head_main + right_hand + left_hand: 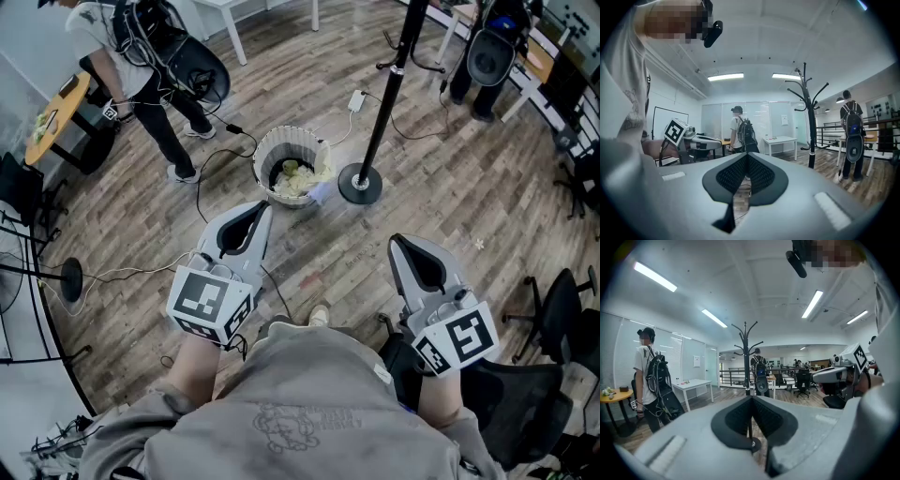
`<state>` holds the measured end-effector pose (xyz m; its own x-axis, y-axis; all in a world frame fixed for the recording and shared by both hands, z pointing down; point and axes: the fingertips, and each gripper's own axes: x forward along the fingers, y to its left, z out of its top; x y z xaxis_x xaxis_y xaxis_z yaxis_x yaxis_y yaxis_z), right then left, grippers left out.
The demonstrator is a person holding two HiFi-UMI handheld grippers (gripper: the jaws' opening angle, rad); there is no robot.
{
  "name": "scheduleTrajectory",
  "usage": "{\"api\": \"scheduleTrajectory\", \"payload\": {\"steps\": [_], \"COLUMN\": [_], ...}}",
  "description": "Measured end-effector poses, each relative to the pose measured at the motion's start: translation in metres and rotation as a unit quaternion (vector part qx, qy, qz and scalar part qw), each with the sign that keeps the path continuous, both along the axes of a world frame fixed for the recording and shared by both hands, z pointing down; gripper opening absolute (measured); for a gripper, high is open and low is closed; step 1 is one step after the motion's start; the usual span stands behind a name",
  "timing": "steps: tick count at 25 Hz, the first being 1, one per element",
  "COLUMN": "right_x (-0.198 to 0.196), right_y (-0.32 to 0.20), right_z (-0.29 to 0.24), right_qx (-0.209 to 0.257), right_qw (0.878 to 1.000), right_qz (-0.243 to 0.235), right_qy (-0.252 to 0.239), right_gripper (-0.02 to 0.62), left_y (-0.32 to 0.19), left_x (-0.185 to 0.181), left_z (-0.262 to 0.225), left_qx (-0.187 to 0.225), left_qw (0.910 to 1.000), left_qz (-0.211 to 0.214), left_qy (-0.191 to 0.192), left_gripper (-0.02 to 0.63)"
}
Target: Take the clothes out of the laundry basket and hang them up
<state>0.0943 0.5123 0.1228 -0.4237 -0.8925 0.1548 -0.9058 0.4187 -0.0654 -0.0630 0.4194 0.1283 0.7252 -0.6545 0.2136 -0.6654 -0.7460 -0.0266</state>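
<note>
A white ribbed laundry basket point(281, 146) stands on the wood floor ahead of me, with pale clothes point(298, 181) bunched inside. Just right of it rises the black coat stand point(382, 103) on a round base; its hooks show bare in the left gripper view point(746, 341) and the right gripper view point(809, 101). My left gripper point(265, 207) points toward the basket from short of it, jaws shut and empty. My right gripper point(396, 241) is held level further right, also shut with nothing in it. Each gripper shows in the other's view: the right point(836, 375), the left point(691, 139).
A person with a backpack point(141, 52) stands at the back left beside a round wooden table point(54, 114). Cables point(230, 141) trail over the floor near the basket. An office chair point(553, 323) sits at the right, a stand base point(70, 279) at the left.
</note>
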Motion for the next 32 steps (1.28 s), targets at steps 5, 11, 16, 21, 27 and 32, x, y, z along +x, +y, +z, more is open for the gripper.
{"api": "scheduleTrajectory", "payload": {"steps": [5,11,16,21,27,32], "right_x": [0.001,-0.003,-0.009,-0.004,0.002,-0.002], "right_y": [-0.002,0.001,0.002,0.002,0.006,0.001], "right_z": [-0.005,-0.005,-0.002,-0.007,-0.007,-0.009], "right_qx": [0.007,0.010,0.005,0.017,0.026,0.029], "right_qw": [1.000,0.999,1.000,0.999,0.997,0.997], "right_qz": [0.011,0.007,0.002,0.027,0.052,0.051], "right_qy": [-0.023,-0.035,-0.030,-0.037,-0.049,-0.042], "right_gripper": [0.028,0.028,0.028,0.033,0.195,0.207], "left_y": [-0.003,0.001,0.005,0.006,0.012,0.006], "left_x": [-0.002,-0.004,-0.012,-0.025,-0.041,-0.049], "left_z": [-0.001,-0.001,-0.004,-0.011,-0.018,-0.016], "left_qx": [0.000,0.003,0.007,0.020,0.038,0.036], "left_qw": [1.0000,1.0000,0.9998,0.9986,0.9965,0.9961], "left_qz": [0.001,-0.002,-0.009,-0.040,-0.064,-0.071], "left_qy": [0.000,0.003,0.015,0.030,0.038,0.038], "left_gripper": [0.000,0.000,0.002,0.082,0.176,0.176]}}
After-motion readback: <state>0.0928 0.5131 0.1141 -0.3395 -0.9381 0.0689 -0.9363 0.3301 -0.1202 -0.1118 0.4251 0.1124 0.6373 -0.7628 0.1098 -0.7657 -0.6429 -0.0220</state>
